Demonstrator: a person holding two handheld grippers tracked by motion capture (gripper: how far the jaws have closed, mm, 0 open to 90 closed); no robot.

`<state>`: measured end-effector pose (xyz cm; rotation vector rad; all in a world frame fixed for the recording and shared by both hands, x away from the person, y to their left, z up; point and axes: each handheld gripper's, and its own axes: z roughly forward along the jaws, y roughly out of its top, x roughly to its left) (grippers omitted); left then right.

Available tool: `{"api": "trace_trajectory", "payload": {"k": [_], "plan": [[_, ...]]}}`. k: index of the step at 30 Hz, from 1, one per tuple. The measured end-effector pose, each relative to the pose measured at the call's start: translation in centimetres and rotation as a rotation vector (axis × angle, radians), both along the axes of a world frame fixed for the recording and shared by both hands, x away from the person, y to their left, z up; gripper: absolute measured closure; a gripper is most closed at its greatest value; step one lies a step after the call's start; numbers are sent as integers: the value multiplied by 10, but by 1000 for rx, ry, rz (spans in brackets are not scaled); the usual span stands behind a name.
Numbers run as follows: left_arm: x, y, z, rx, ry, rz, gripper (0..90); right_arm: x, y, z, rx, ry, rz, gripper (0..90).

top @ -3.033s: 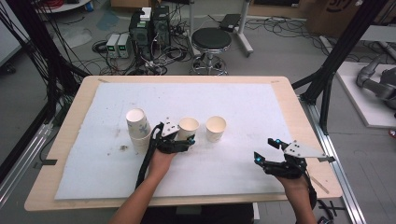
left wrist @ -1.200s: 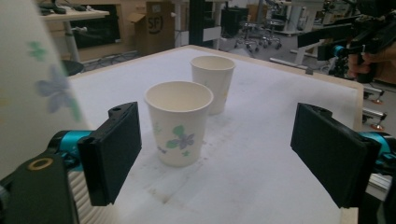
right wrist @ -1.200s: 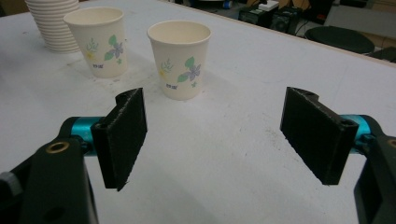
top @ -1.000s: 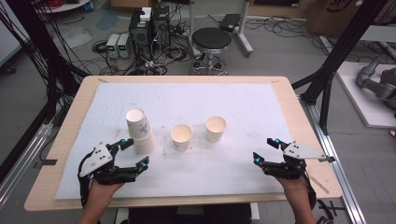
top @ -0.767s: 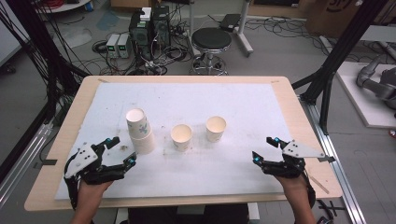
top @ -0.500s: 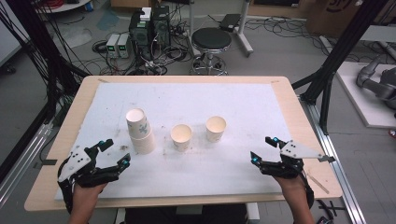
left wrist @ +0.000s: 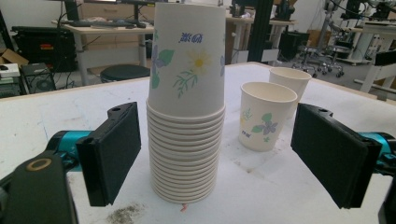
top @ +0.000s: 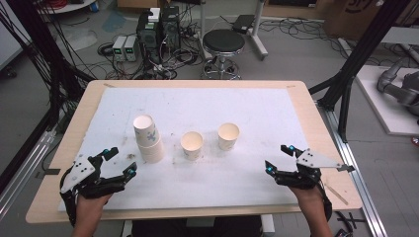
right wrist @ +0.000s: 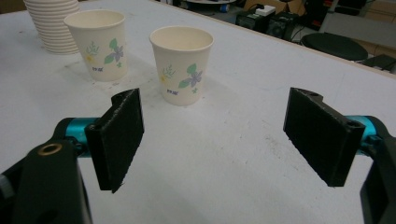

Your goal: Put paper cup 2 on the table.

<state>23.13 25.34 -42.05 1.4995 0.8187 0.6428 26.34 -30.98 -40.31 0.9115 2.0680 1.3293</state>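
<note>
Paper cup stack, ribbed rims, two floral cups beside, both claws open, empty.

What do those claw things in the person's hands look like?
Each is a black hand-held tool. The left gripper and the right gripper both carry a grey three-cornered plate on top and small teal lights near the tips. In the gripper views, the jaws are flat black rectangular pads on shiny teal rods, with a brass-coloured ring on the black body. Both forearms look bare.
</note>
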Motion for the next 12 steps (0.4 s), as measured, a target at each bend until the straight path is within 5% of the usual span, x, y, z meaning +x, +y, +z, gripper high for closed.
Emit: {"api": "trace_trajectory", "payload": {"k": [12], "plan": [[0, 0, -1, -4, 7, 4, 161, 0, -1, -2, -3, -1, -9, 209]]}}
